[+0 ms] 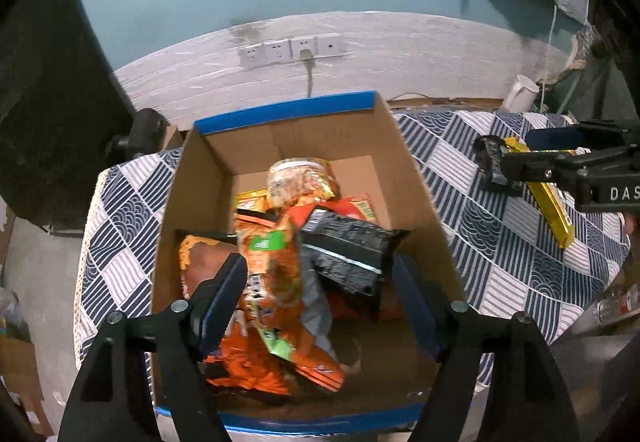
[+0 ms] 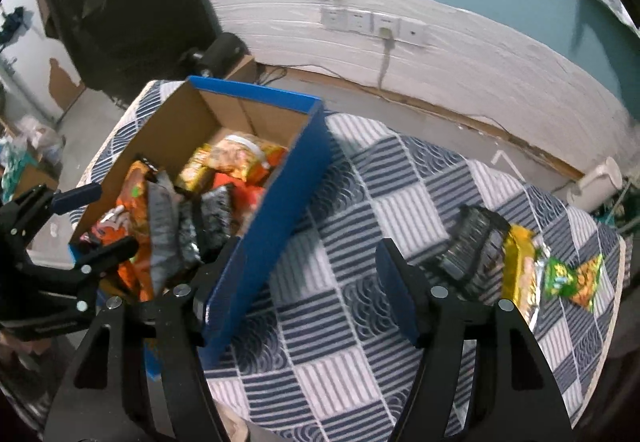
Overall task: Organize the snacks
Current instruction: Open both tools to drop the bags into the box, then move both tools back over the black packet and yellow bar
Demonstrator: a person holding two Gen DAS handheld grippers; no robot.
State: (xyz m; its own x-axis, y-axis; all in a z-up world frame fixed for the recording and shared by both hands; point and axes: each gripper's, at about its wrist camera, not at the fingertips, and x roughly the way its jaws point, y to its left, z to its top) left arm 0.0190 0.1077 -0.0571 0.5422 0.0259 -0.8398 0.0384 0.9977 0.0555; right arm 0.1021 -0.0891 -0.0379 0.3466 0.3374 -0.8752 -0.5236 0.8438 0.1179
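Observation:
A cardboard box (image 1: 288, 109) with a blue rim stands on the checked tablecloth and holds several snack bags. My left gripper (image 1: 318, 270) hangs open over it. An orange bag (image 1: 272, 282) and a black packet (image 1: 348, 250) lie loose between its fingers, and neither pad presses on them. My right gripper (image 2: 308, 250) is open and empty above the cloth, between the box's blue wall (image 2: 280, 193) and a black packet (image 2: 472, 242). A yellow packet (image 2: 520, 270) and a green-orange packet (image 2: 576, 278) lie beside that one. Each view also shows the other gripper: the right gripper (image 1: 532, 151), the left gripper (image 2: 100, 219).
The tablecloth (image 2: 360, 322) covers a small table whose edges drop off on every side. A white jug (image 2: 596, 185) stands past the far right corner. Wall sockets (image 1: 292, 49) with a plugged cable are behind the box. A dark round object (image 1: 144, 133) sits at the far left.

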